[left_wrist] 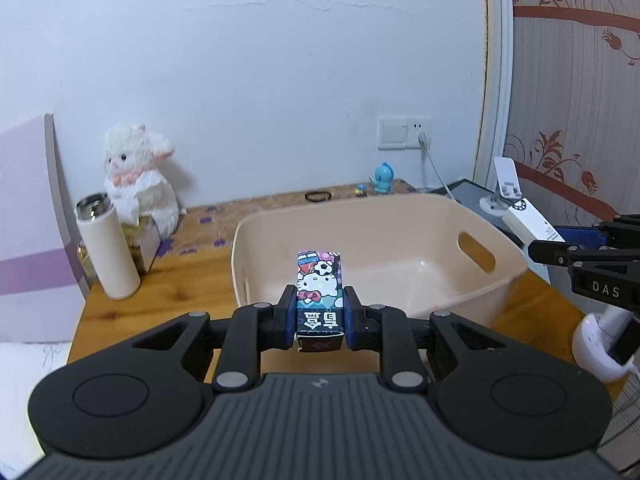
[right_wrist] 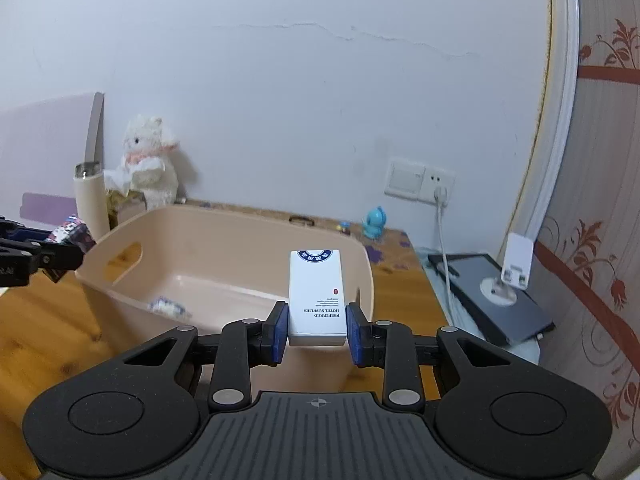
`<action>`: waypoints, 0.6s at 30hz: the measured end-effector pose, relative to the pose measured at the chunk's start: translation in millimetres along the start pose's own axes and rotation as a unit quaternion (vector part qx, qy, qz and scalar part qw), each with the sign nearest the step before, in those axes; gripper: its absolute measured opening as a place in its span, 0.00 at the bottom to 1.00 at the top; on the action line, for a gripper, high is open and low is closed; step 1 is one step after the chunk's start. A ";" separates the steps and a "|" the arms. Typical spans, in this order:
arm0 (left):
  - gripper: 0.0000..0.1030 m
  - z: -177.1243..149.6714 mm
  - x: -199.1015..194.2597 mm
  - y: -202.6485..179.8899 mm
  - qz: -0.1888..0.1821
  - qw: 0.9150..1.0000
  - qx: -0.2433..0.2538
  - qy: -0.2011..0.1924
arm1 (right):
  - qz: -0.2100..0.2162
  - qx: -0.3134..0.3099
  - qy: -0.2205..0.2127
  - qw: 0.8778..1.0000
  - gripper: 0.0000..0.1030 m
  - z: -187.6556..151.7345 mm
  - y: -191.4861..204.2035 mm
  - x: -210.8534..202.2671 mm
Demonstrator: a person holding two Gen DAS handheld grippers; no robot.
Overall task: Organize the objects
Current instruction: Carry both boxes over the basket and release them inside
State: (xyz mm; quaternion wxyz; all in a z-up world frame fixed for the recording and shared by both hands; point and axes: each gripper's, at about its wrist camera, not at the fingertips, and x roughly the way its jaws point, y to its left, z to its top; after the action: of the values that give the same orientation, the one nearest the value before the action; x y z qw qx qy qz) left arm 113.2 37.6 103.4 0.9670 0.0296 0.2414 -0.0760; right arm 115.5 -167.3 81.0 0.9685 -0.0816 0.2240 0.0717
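A beige plastic basket point(left_wrist: 496, 296) with handle cutouts sits on the wooden table; it also shows in the right wrist view point(right_wrist: 224, 220). My left gripper point(left_wrist: 319, 312) is shut on a colourful Hello Kitty box point(left_wrist: 320, 284) and holds it over the basket's near rim. My right gripper point(right_wrist: 318, 322) is shut on a white hotel supplies box point(right_wrist: 317, 292) above the basket's right part. That white box also shows at the right of the left wrist view point(left_wrist: 534, 232). A small wrapped item point(right_wrist: 168, 306) lies on the basket floor.
A white plush toy point(left_wrist: 136, 172), a white thermos point(left_wrist: 106, 244) and a tissue box stand at the back left. A blue figurine point(left_wrist: 383, 178), a black hair tie point(left_wrist: 318, 196), a wall socket with cable point(left_wrist: 418, 132), a phone stand point(right_wrist: 514, 268) on a dark tablet point(right_wrist: 496, 300) are at the right.
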 end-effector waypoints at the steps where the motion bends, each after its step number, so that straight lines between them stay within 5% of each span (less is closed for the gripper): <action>1: 0.24 4.8 5.7 -0.7 0.000 1.000 0.002 -0.002 | 0.000 0.000 -0.002 1.000 0.27 3.1 0.0 2.7; 8: 0.24 24.4 63.4 -2.4 0.009 1.000 0.002 0.025 | 0.001 0.009 0.001 1.000 0.27 18.2 2.9 36.2; 18: 0.24 15.7 126.7 -14.0 0.009 0.996 0.016 0.091 | 0.000 0.005 0.065 0.998 0.27 7.1 11.0 90.2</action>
State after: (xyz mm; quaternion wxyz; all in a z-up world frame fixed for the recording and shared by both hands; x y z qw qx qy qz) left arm 228.7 5.5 57.2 0.9410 0.0543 0.3269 -0.0684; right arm 196.8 -145.9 45.7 0.9523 -0.0810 0.2868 0.0653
